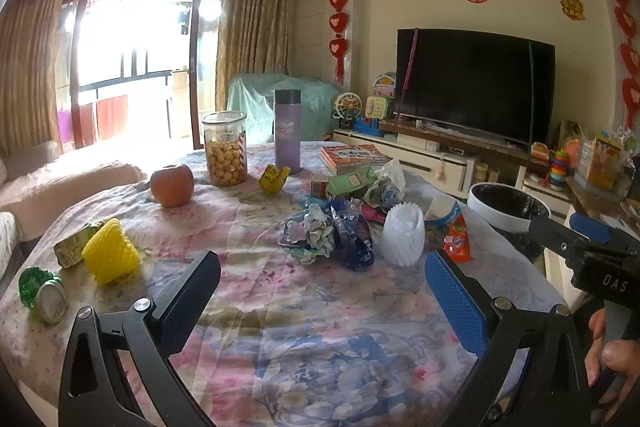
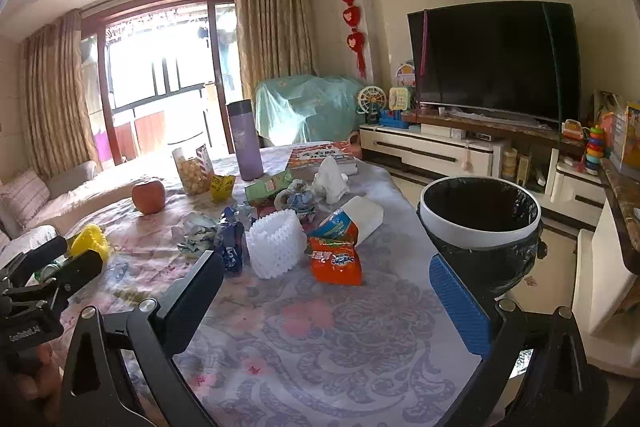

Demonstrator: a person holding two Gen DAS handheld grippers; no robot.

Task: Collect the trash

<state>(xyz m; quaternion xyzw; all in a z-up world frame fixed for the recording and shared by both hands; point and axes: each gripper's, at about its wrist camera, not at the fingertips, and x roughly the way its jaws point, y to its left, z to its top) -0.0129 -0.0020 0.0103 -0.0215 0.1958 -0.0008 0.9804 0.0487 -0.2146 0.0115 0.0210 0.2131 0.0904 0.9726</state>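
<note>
Left gripper (image 1: pixel 322 285): fingers spread wide, empty, above desk's near edge.
Right gripper (image 2: pixel 326 289): fingers spread, empty.
Orange crumpled snack wrapper (image 2: pixel 336 261): near desk's right edge.
Black-lined round bin (image 2: pixel 480 217): just off desk's right edge.

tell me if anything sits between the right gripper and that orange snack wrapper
Nothing visible does. The right gripper is open over bare tablecloth, and the orange snack wrapper lies straight ahead of it. The white foam net stands just left of the wrapper, and the trash bin off the table's right edge.
</note>
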